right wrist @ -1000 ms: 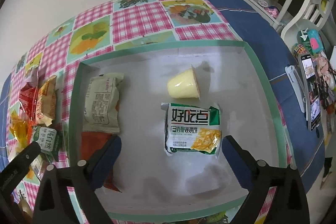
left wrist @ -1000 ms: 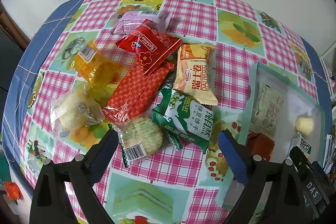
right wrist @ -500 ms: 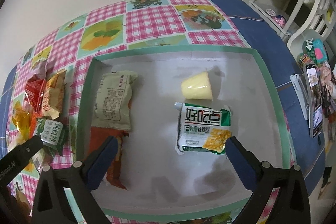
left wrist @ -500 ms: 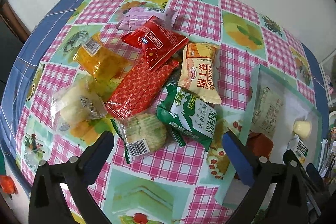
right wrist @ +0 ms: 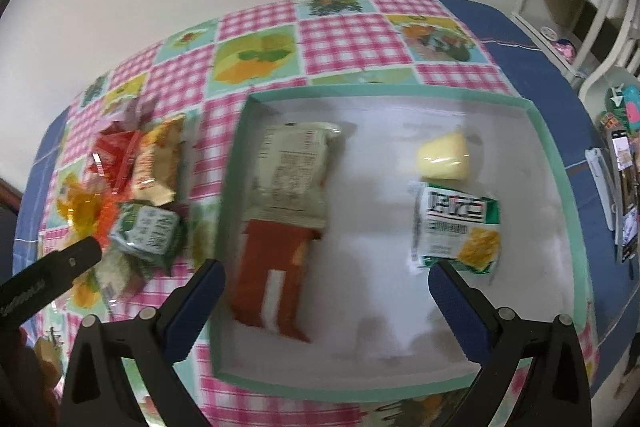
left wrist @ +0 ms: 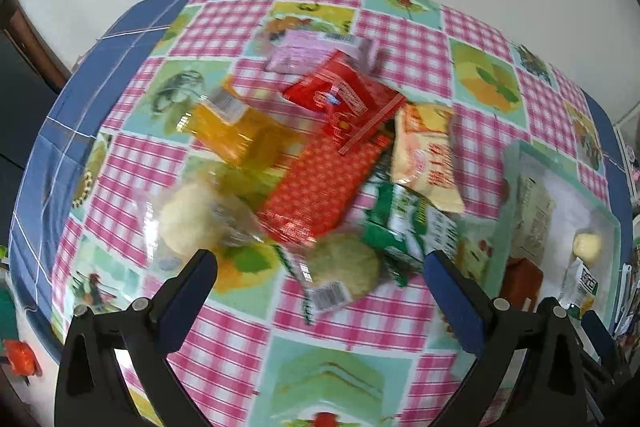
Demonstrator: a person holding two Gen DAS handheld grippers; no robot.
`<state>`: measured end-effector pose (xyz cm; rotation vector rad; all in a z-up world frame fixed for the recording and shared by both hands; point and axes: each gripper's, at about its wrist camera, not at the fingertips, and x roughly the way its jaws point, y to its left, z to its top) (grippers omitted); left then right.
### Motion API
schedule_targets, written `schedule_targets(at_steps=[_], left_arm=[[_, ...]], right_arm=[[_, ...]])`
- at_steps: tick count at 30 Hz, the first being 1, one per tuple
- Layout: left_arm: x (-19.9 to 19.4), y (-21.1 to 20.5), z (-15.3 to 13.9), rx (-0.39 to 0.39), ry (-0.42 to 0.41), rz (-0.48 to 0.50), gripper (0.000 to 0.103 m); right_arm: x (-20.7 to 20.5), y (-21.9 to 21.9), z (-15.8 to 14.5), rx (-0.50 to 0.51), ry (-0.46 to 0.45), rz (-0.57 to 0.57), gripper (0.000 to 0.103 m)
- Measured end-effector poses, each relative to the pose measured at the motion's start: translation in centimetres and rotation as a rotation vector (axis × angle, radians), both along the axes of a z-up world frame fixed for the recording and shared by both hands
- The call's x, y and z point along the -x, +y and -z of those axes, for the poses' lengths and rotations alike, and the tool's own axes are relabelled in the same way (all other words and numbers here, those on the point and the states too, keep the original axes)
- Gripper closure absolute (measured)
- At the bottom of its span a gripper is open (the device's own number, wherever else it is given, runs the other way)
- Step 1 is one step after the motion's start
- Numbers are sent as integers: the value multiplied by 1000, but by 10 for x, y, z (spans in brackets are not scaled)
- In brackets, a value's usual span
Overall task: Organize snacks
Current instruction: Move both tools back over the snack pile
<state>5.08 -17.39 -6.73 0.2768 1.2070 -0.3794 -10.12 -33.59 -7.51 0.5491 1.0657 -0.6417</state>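
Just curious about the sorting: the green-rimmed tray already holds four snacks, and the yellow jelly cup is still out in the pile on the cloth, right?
Not quite. The jelly cup already lies inside the tray, beside the green-and-white packet; the right wrist view shows it. It is one of the four snacks there.

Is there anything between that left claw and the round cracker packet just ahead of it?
Nothing visible. The left claw hangs open above the table, and the round cracker packet lies in the gap ahead of it, on top at the pile's near edge. The green packet only crowds its right side.
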Motion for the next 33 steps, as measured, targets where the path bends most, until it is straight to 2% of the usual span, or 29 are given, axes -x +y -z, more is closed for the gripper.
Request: schedule_targets(at_steps=[4,9,14,17,23,27,33], left_arm=[[-15,21,-7,-20,-46,-30,0],[-32,52,-16,16,-66,-87,0],[-50,81,-23,30,-78,-168,0],[-60,99,-24,81,-50,-224,0],[-75,125,-19,106,-22,-304,0],[-83,134,-14,104,-12,-340,0],[-89,133,1,117,54,-349,0]], right_arm=[[-9,13,-6,-7,-34,-10,0],[-21,28,-13,-30,-85,-23,0],[-43,51,-17,-56,-108,-92,0],[-57,67,-17,-63,-114,-143,0],[-84,93,-7,-140,-113,-212,0],[-101,109,2,-138,-82,-271,0],[-116,117,21,-176,-42,-323,0]])
